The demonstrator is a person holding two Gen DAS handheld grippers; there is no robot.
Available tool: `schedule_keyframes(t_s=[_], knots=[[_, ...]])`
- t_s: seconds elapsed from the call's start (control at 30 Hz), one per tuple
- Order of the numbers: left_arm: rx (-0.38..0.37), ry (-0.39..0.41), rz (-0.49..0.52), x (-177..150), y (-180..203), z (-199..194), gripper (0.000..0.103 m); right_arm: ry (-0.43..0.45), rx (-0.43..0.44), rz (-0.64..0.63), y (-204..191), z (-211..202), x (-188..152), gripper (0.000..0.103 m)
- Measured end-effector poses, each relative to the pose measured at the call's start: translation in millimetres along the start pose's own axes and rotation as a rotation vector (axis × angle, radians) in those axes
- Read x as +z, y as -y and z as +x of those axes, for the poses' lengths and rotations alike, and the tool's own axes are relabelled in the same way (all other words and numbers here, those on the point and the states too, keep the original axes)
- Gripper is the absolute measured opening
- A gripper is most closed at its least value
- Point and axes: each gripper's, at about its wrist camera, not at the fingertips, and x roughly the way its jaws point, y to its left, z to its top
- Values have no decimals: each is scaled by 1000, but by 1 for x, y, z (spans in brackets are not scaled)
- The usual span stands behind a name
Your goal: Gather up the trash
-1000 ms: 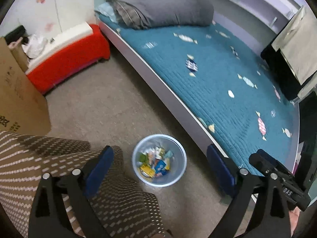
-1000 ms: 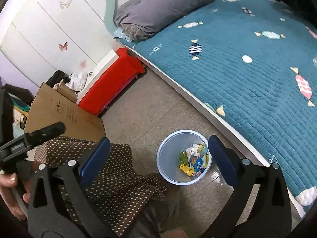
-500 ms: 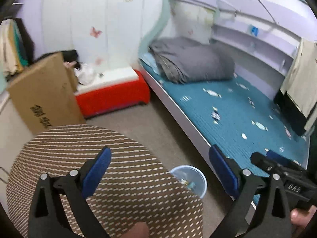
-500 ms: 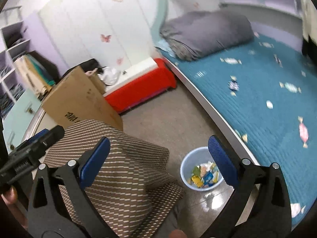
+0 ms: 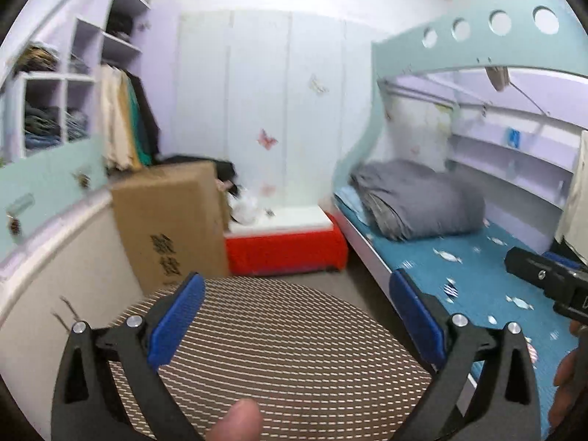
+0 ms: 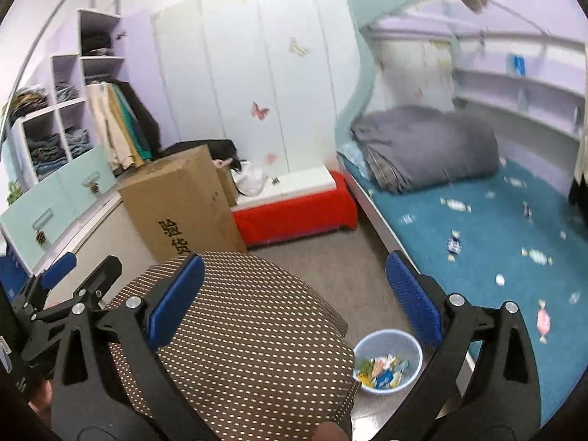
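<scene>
Wastebasket (image 6: 387, 362) of wrappers below right hand-held gripper (image 6: 294, 301), both hand-held grippers spread and empty, left hand-held gripper (image 5: 294, 312) over dotted brown cushion (image 5: 279, 360), bed (image 5: 477, 275) rightward.

A small round pale-blue trash bin (image 6: 388, 362) stands upright and open on the floor just beside the bed frame (image 6: 382, 231). Colourful wrappers (image 6: 382, 367), yellow, blue, green and white, lie loosely piled in its bottom, well below its rim.
</scene>
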Motion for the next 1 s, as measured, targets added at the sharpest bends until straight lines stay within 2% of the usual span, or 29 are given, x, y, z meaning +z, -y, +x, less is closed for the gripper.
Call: schedule_keyframes(t_s=[0.2, 0.3, 0.53, 1.0], knots=[[49, 27, -19, 8, -16, -34, 98, 54, 5, -62, -34, -20, 5, 97], [43, 23, -43, 9, -22, -42, 98, 88, -9, -96, -44, -29, 6, 97], [47, 44, -68, 9, -30, -58, 98, 114, -22, -118, -52, -31, 8, 97], [55, 56, -77, 14, -34, -62, 98, 124, -14, -136, -59, -33, 9, 97]])
